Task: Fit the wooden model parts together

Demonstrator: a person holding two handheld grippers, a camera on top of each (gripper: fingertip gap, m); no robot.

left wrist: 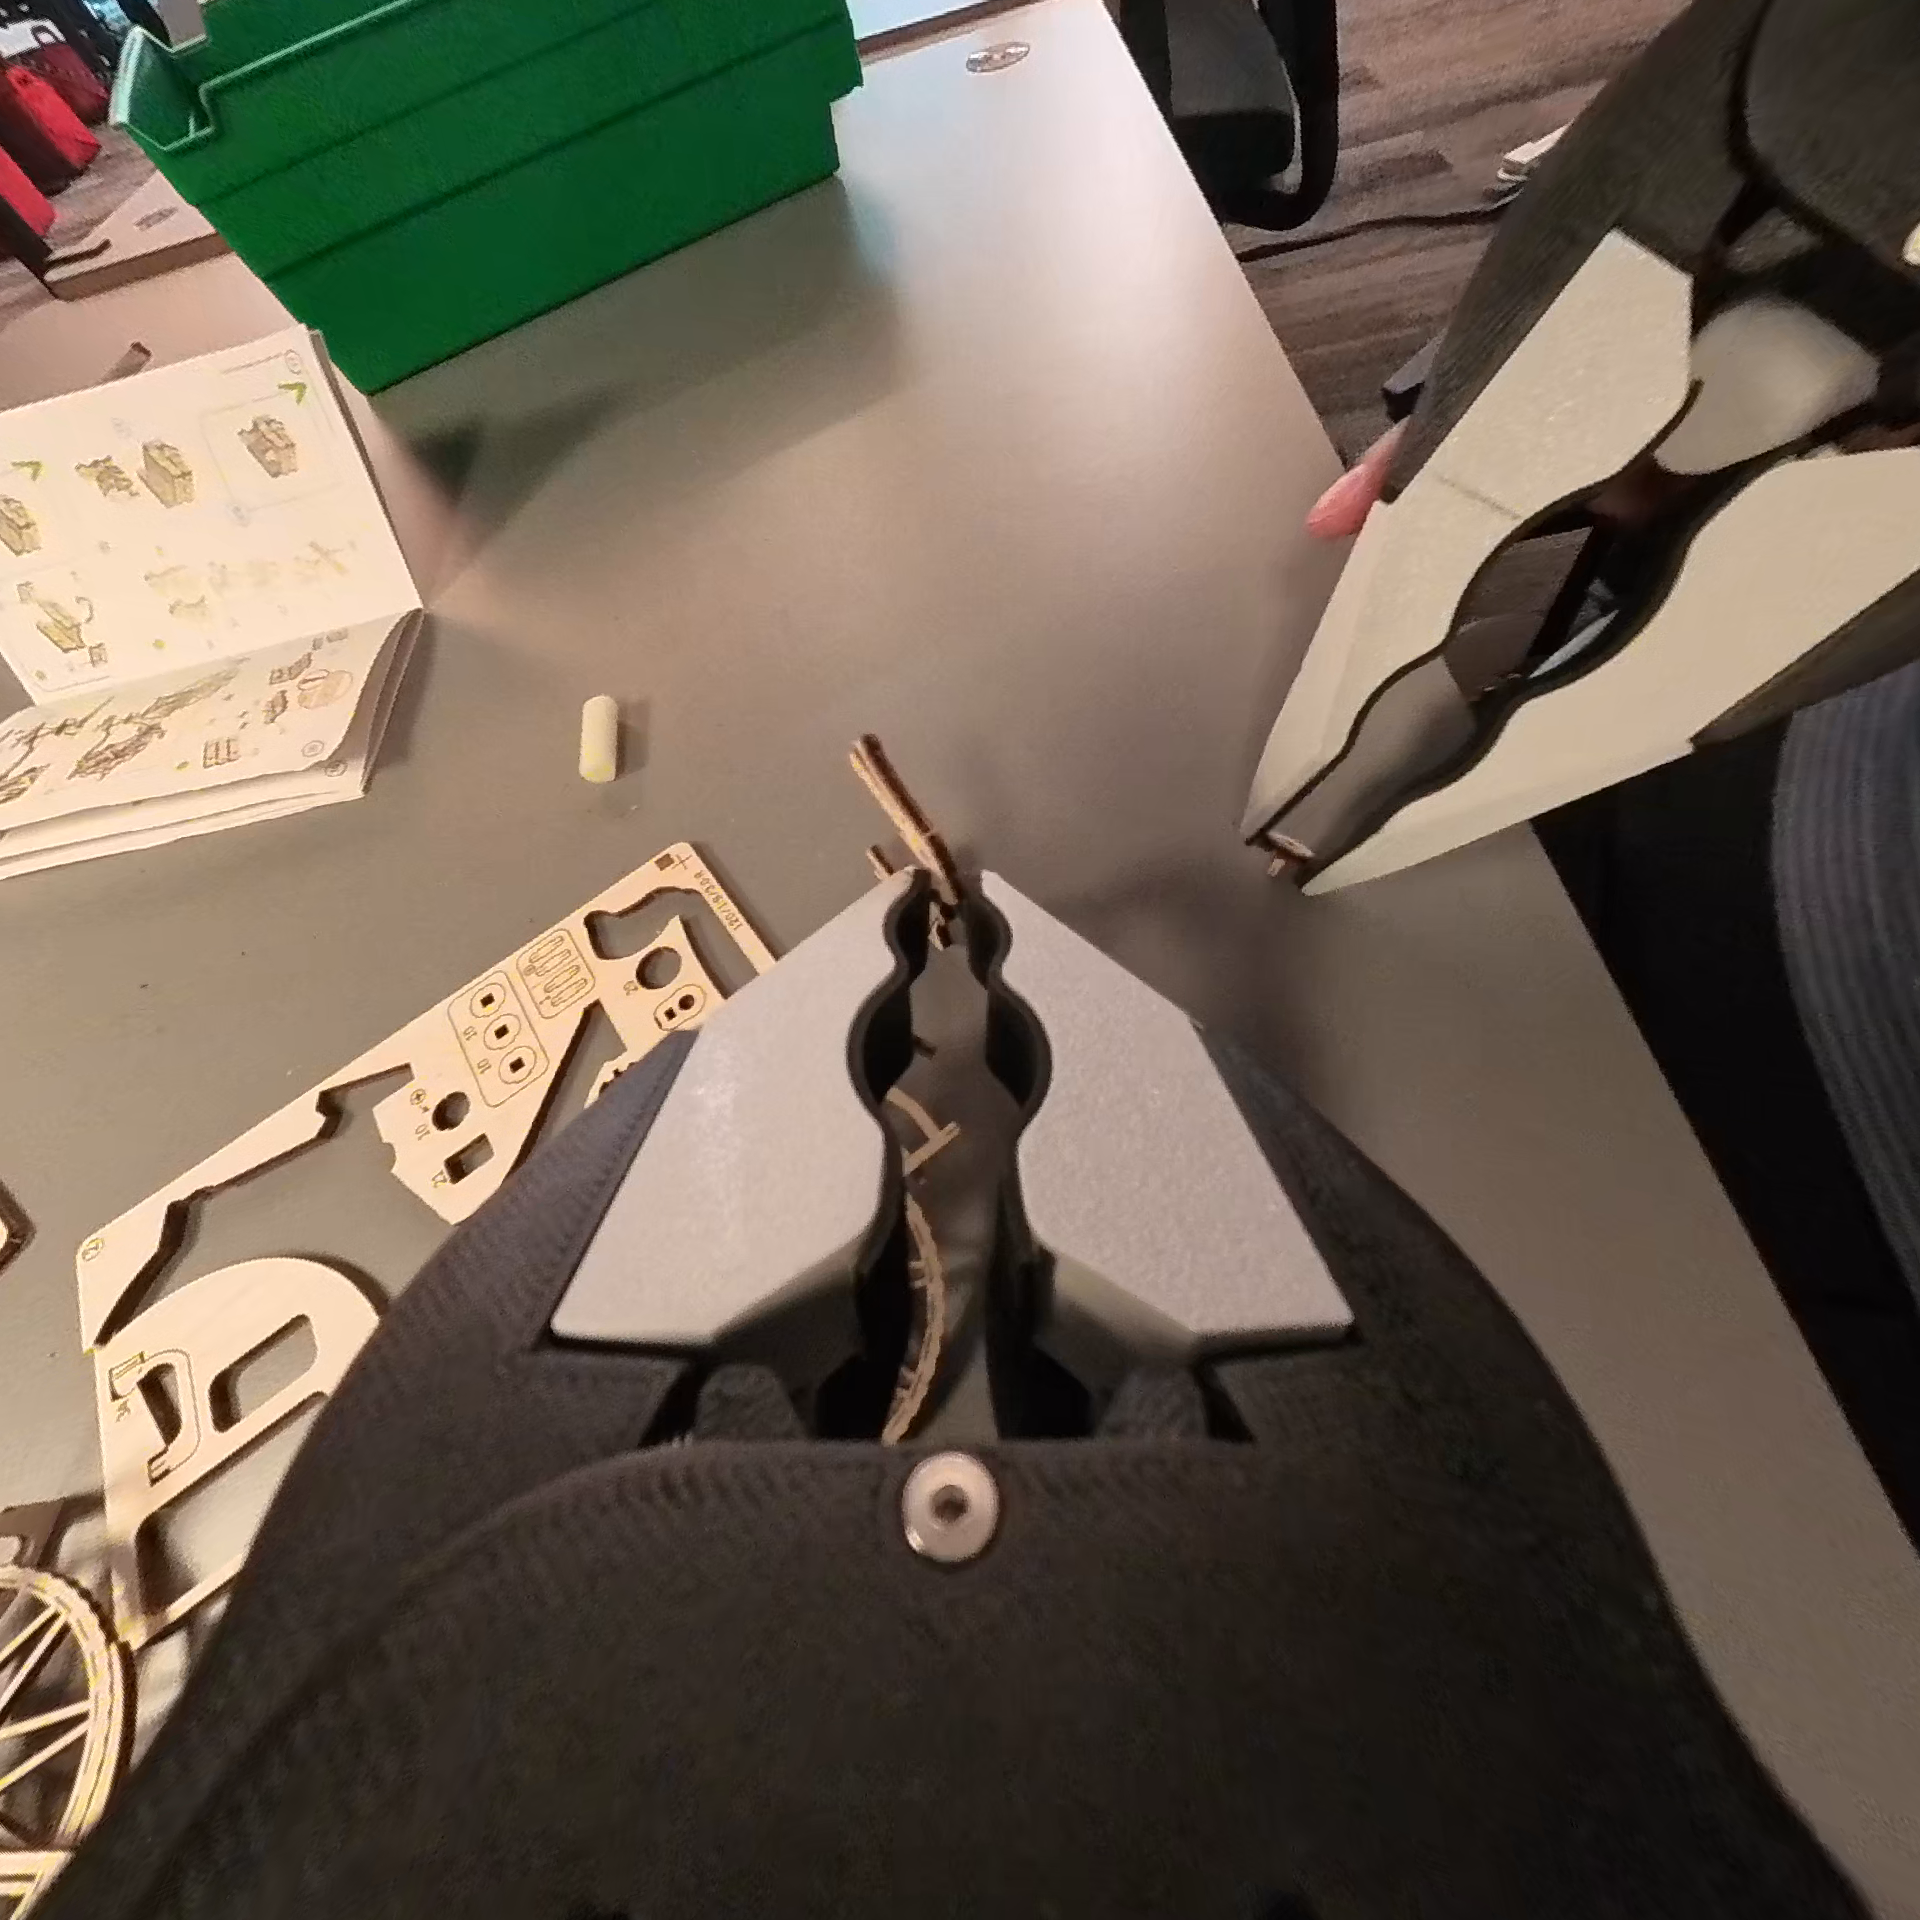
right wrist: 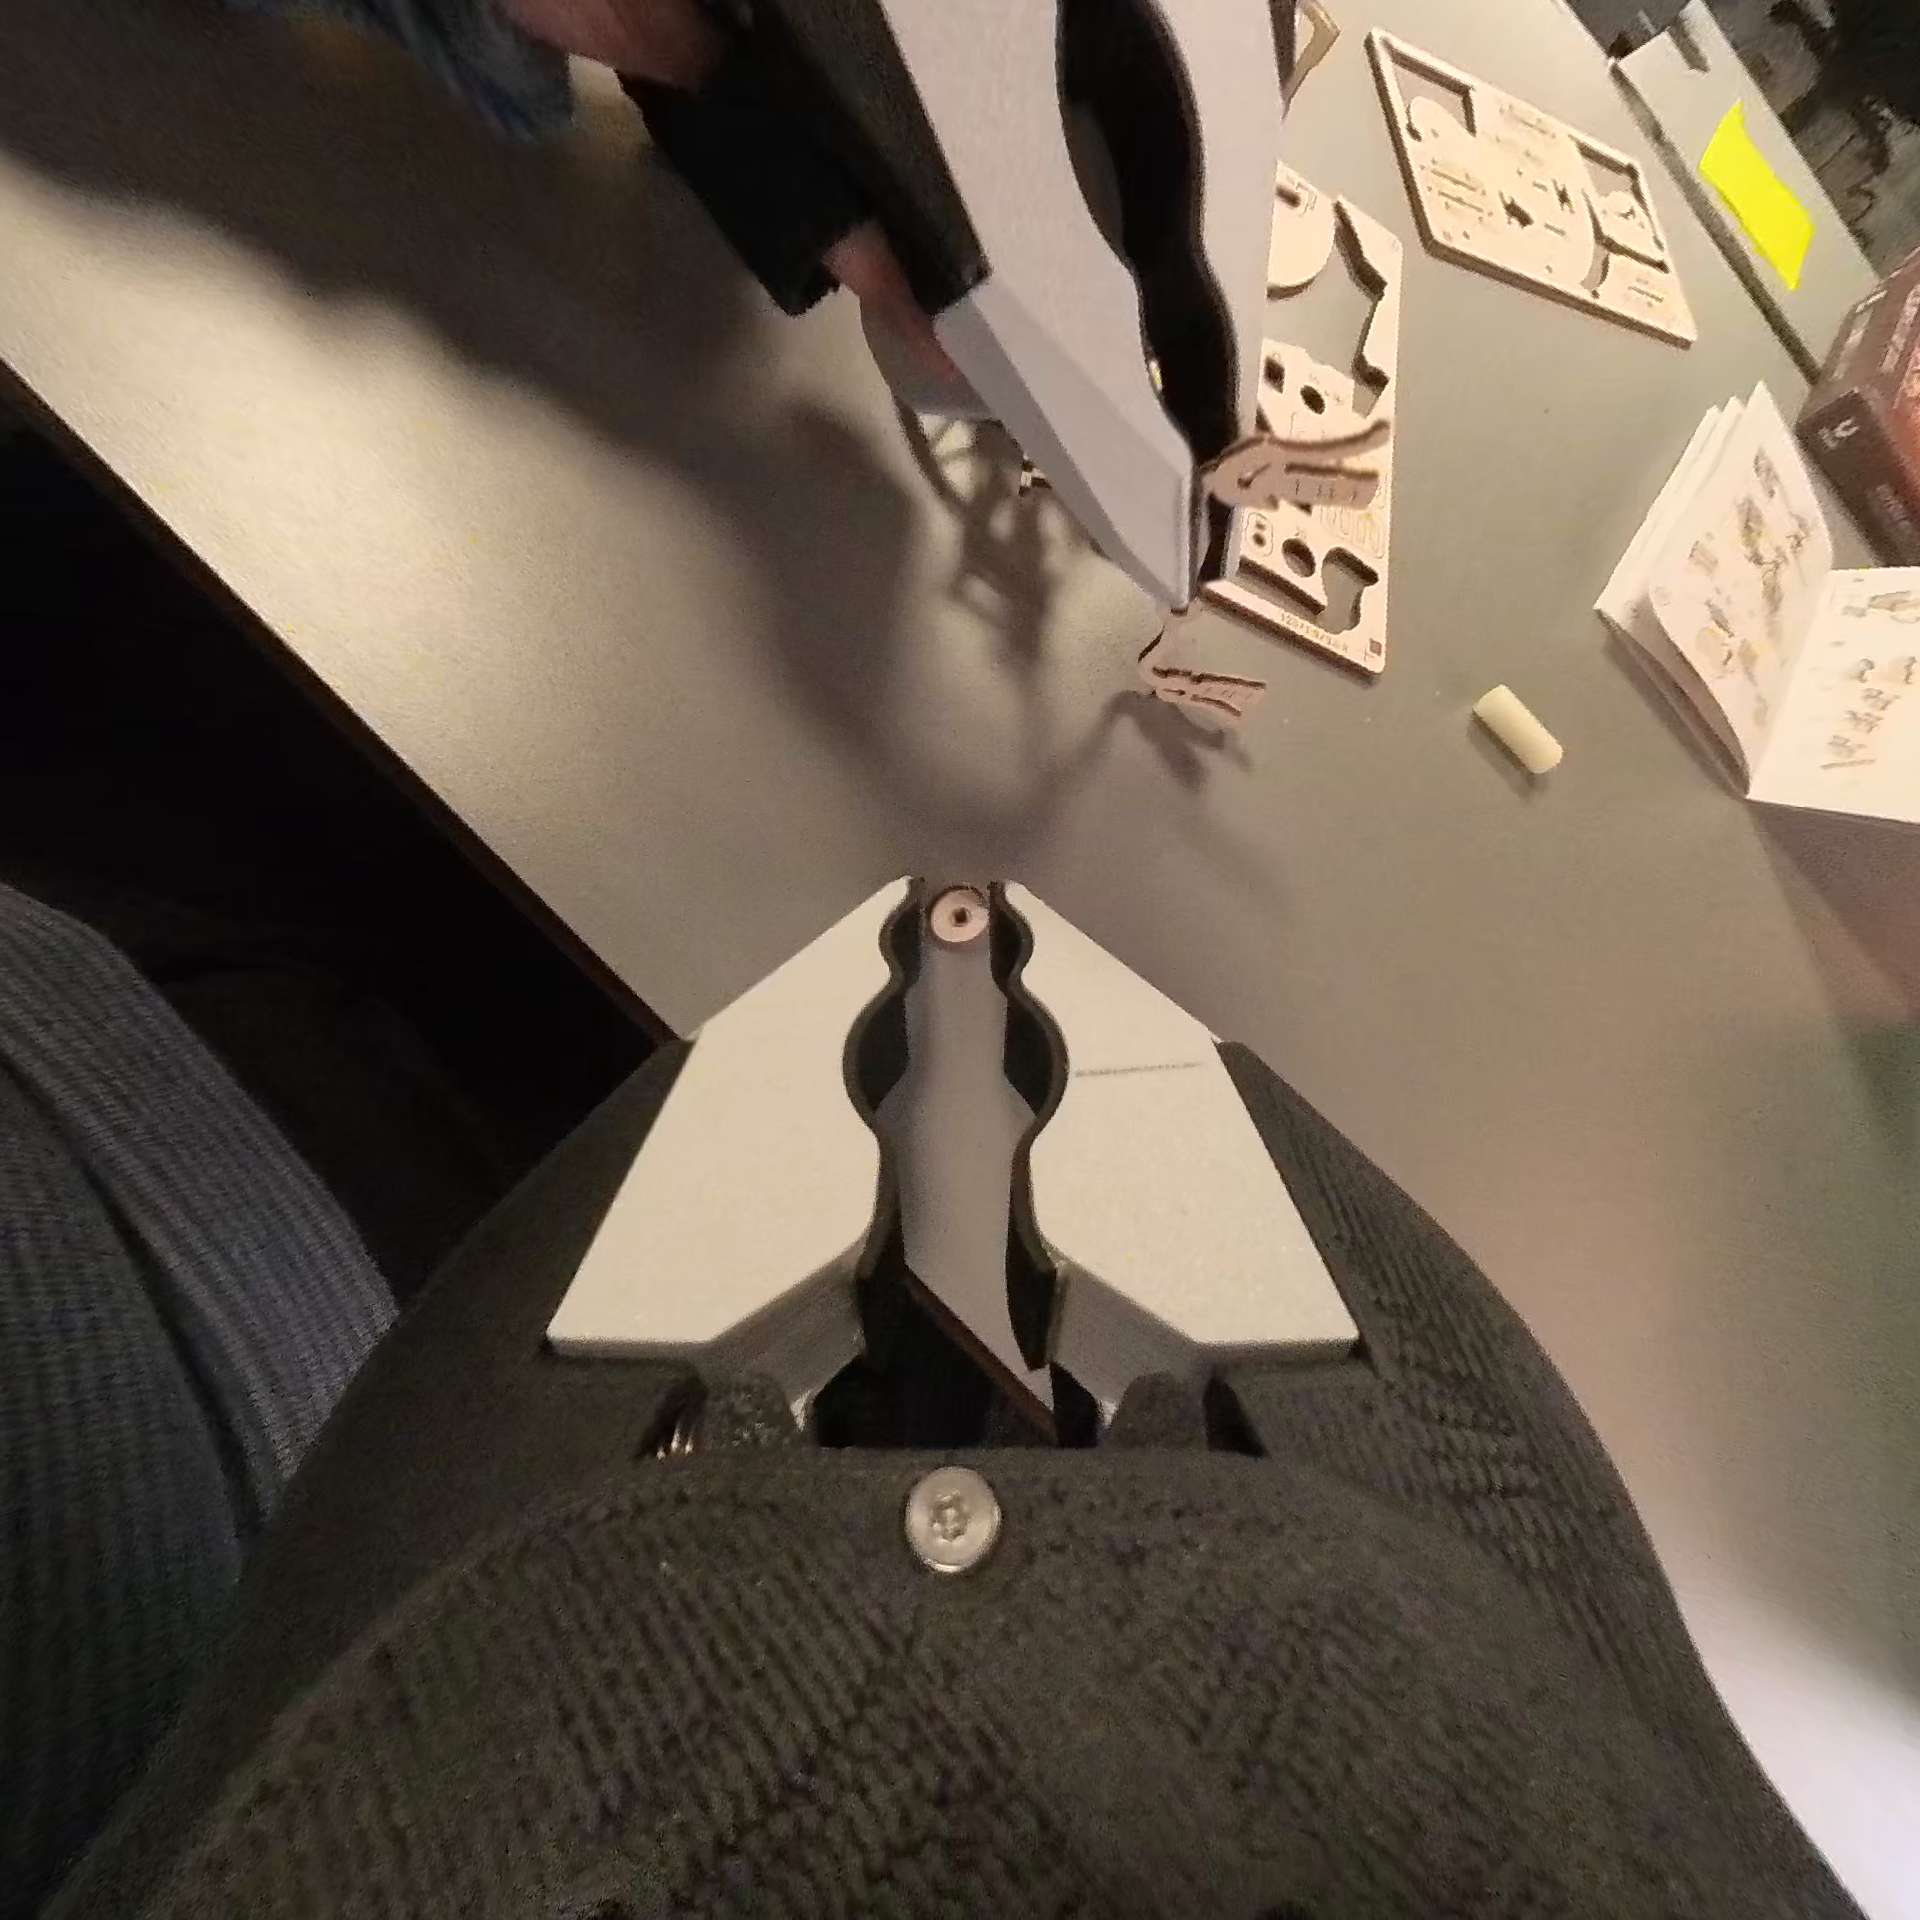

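Our left tool [left wrist: 948, 883] pinches a wooden part [left wrist: 896, 800], our right tool [right wrist: 954, 891] a small peg [right wrist: 957, 920]; next, we align them near the instruction booklet [left wrist: 197, 582].

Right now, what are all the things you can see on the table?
bins: stacked, green, far left corner.
instruction booklet: one, white, open, left side.
small cylinder: one, pale, lying beside the booklet.
cut-out sheets: at least three, light wood, flat on the grey table.
spoked wheel: one, wood, lower left edge.
box: one, dark, beyond the booklet.
yellow note: one, far edge.
flat wooden part: one, tan, in left tool.
small round part: one, pale, in right tool.
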